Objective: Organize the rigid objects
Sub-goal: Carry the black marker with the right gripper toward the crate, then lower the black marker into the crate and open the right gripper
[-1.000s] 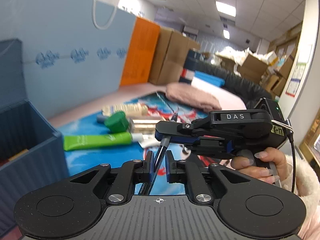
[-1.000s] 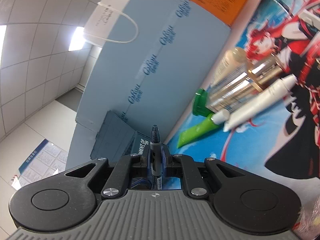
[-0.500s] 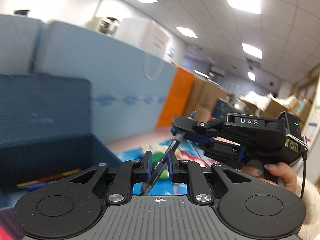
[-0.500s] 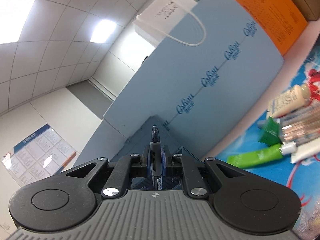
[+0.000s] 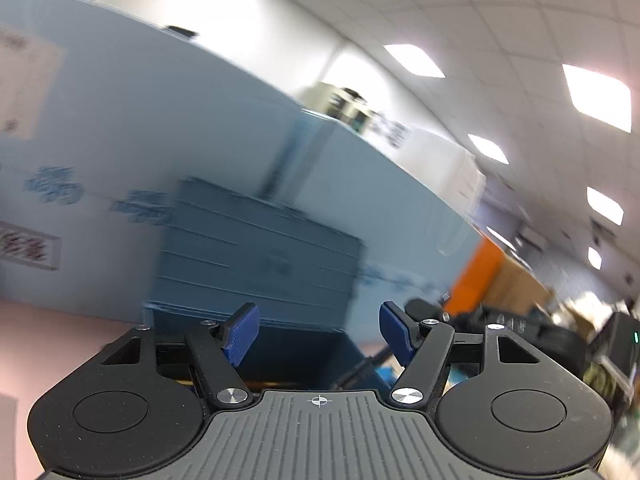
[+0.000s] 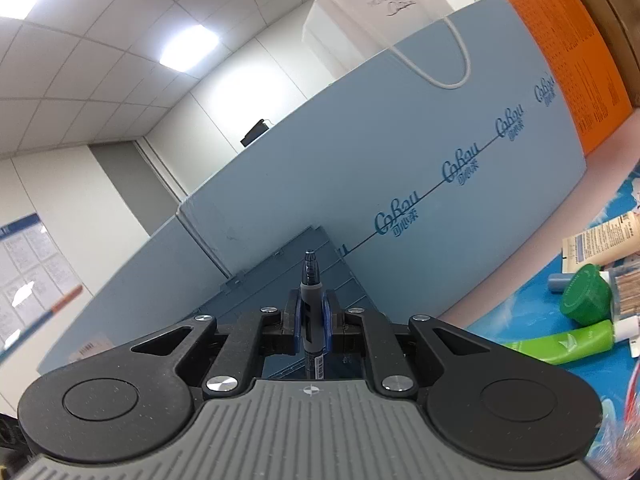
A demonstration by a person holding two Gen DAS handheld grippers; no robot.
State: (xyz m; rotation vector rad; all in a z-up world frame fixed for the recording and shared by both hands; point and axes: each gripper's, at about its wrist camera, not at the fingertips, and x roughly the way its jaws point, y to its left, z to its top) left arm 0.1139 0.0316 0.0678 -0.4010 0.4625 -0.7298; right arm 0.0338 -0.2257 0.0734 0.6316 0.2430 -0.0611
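My right gripper (image 6: 311, 322) is shut on a dark pen (image 6: 310, 280) that stands upright between the blue pads, its tip toward the dark blue storage box (image 6: 304, 256) ahead. My left gripper (image 5: 318, 332) is open and empty, blue pads spread wide, facing the same dark blue box (image 5: 256, 256); this view is motion-blurred. The right gripper's black body (image 5: 520, 328) shows at the right edge of the left wrist view.
A light blue panel with printed logos (image 6: 440, 168) stands behind the box, a white paper bag (image 6: 384, 12) and an orange box (image 6: 572, 48) beside it. On the blue mat lie a green tube (image 6: 560, 344), a green cap (image 6: 586, 294) and a cream bottle (image 6: 600, 240).
My left gripper has opened and let go of the pen, which now stays in the right gripper alone. The left view has swung left toward the box; the right gripper has tilted toward it.
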